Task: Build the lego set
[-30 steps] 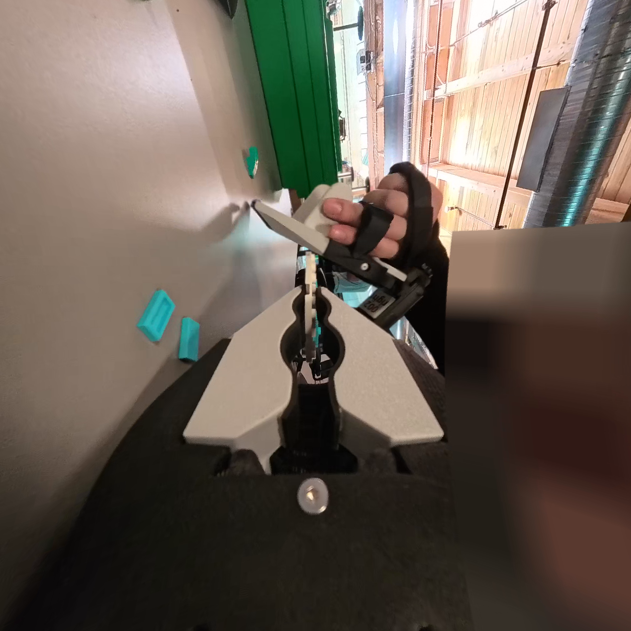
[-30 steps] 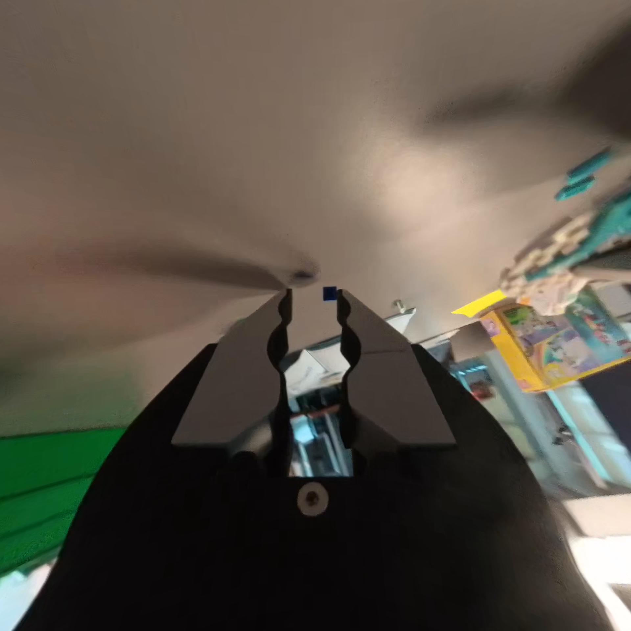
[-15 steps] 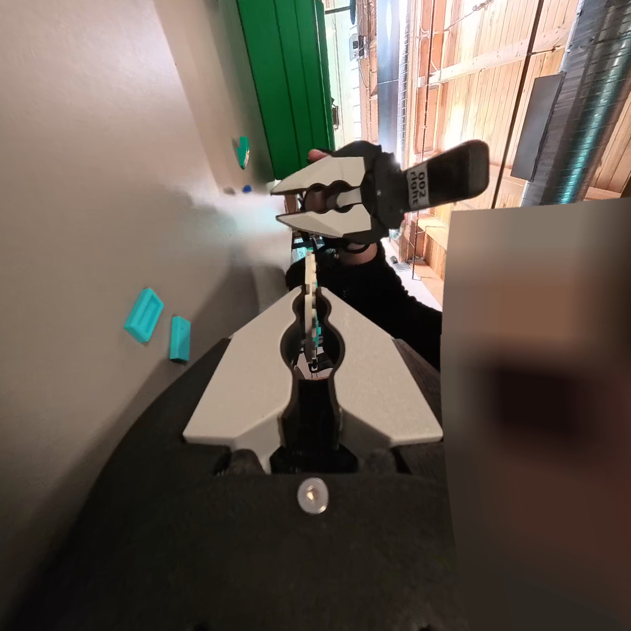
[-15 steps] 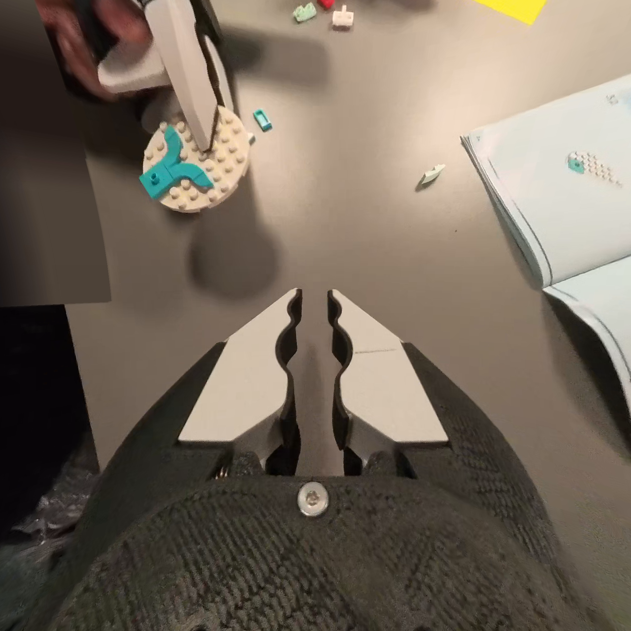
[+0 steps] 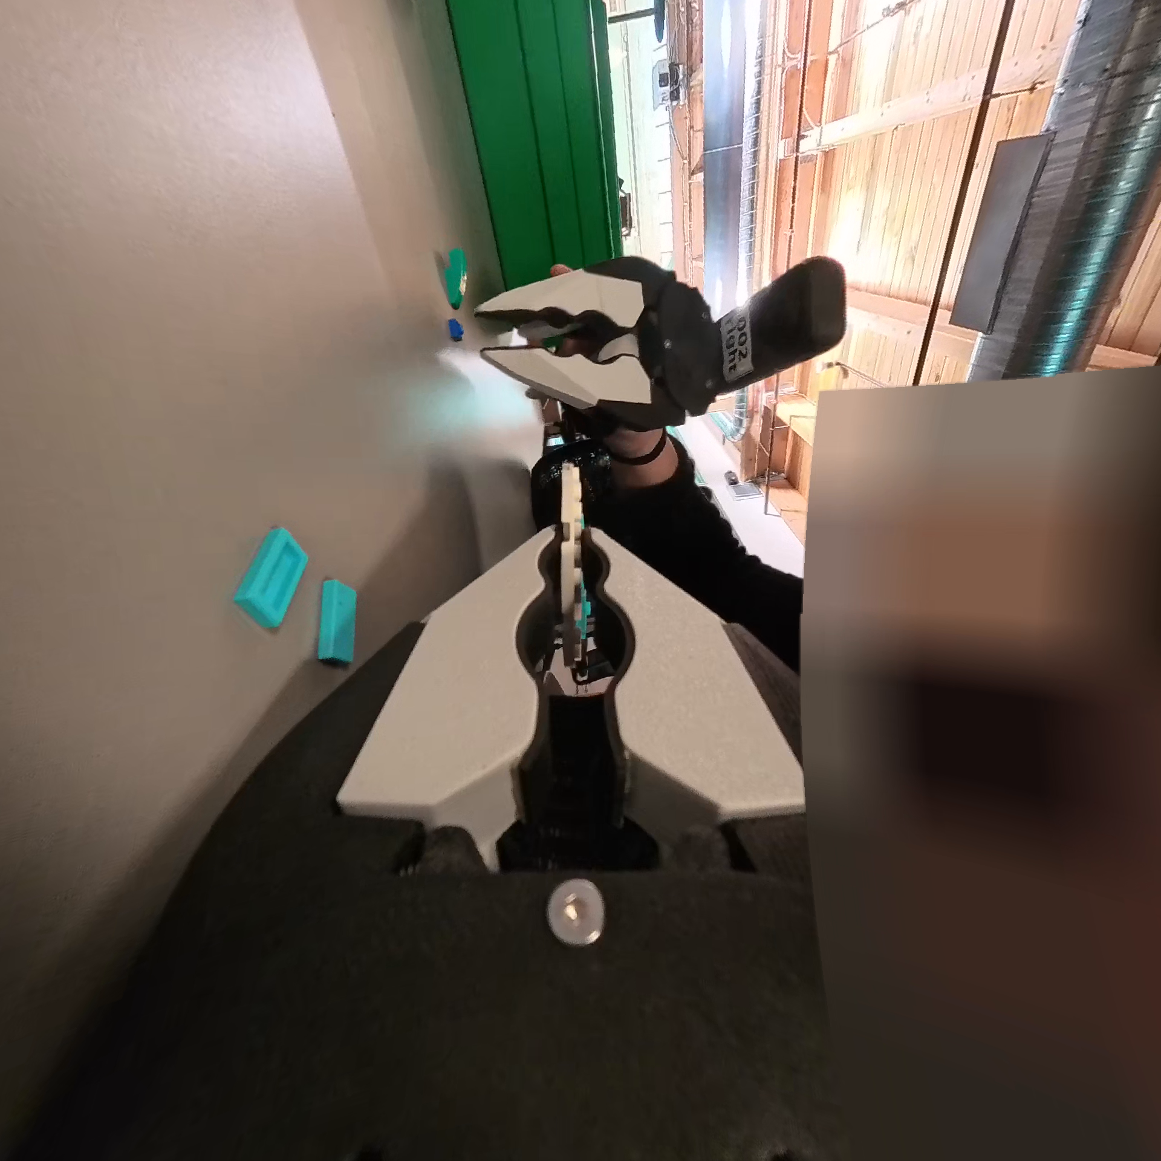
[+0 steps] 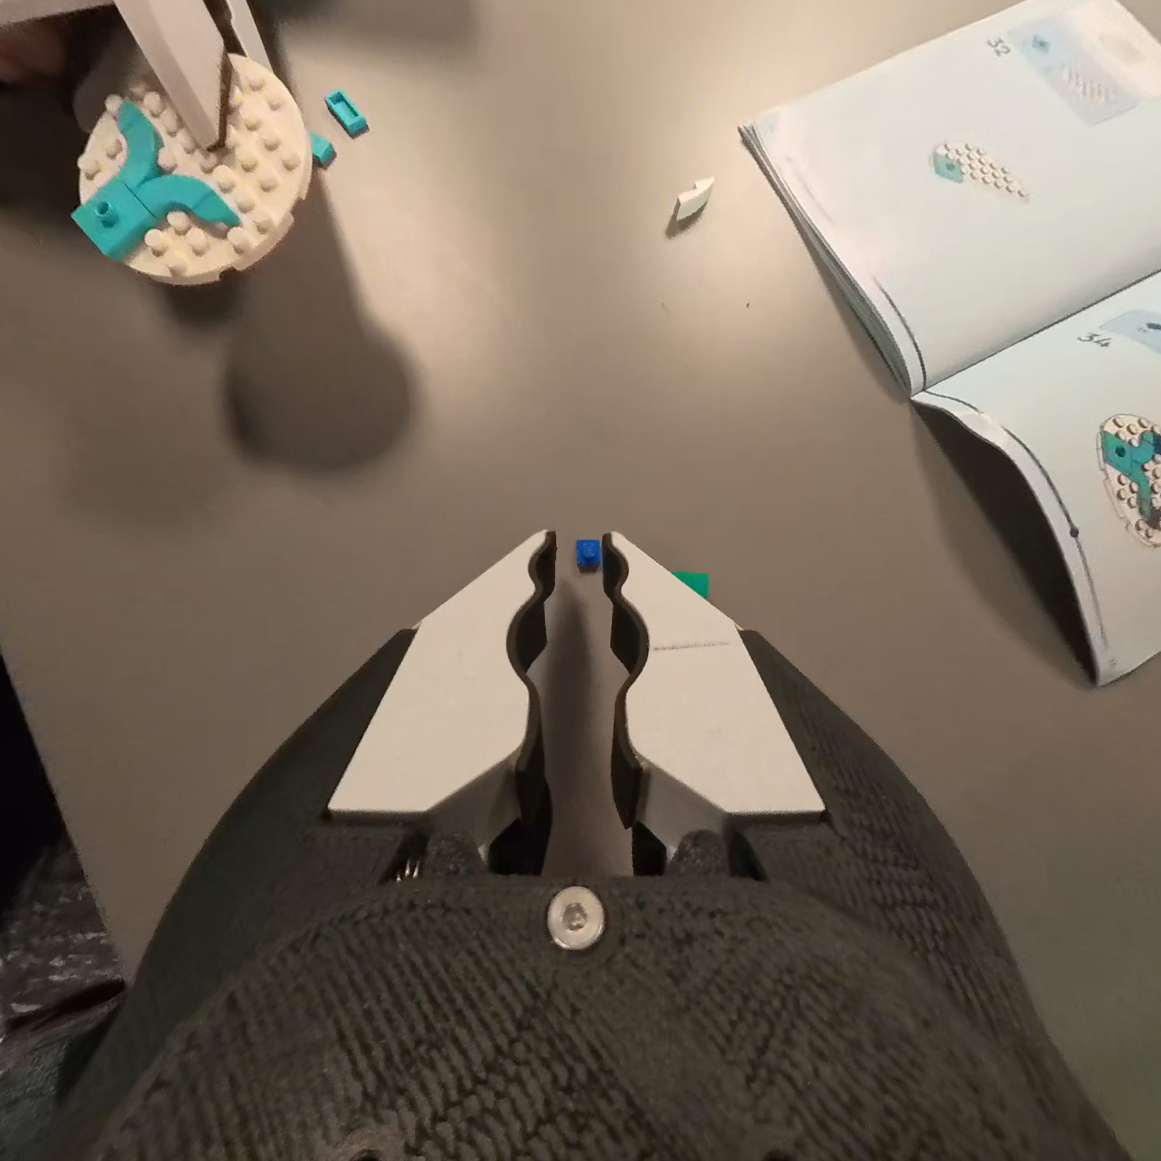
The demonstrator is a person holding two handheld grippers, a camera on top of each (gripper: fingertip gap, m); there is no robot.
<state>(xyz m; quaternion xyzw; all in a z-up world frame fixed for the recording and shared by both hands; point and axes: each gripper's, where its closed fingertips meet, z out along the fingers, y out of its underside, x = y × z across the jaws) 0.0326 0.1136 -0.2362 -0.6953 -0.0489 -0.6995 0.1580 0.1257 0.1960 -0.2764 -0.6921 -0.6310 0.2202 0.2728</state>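
Note:
My left gripper (image 5: 570, 535) is shut on the rim of a round white studded plate (image 5: 570, 496), seen edge-on and held off the table. In the right wrist view the plate (image 6: 251, 182) carries curved teal pieces (image 6: 151, 195), with the left gripper's fingers (image 6: 182, 81) clamped on it. My right gripper (image 6: 579, 541) is open a little, low over the grey table (image 6: 502, 314). A tiny blue one-stud brick (image 6: 587, 554) lies on the table between its tips. The left wrist view shows the right gripper (image 5: 482, 334) beside that blue brick (image 5: 455, 328).
An open instruction booklet (image 6: 942, 220) lies at the right. A small white piece (image 6: 694, 204), two teal pieces (image 6: 345, 113) near the plate and a green piece (image 6: 691, 581) by my right finger lie loose. A green wall (image 5: 534, 125) stands beyond the table edge. Across from one pair of fingers to the other is roughly 15 centimetres.
My right gripper has swung round to face down at the table and dropped lower, so the blue brick now sits between its tips. My left gripper holds the plate almost still.

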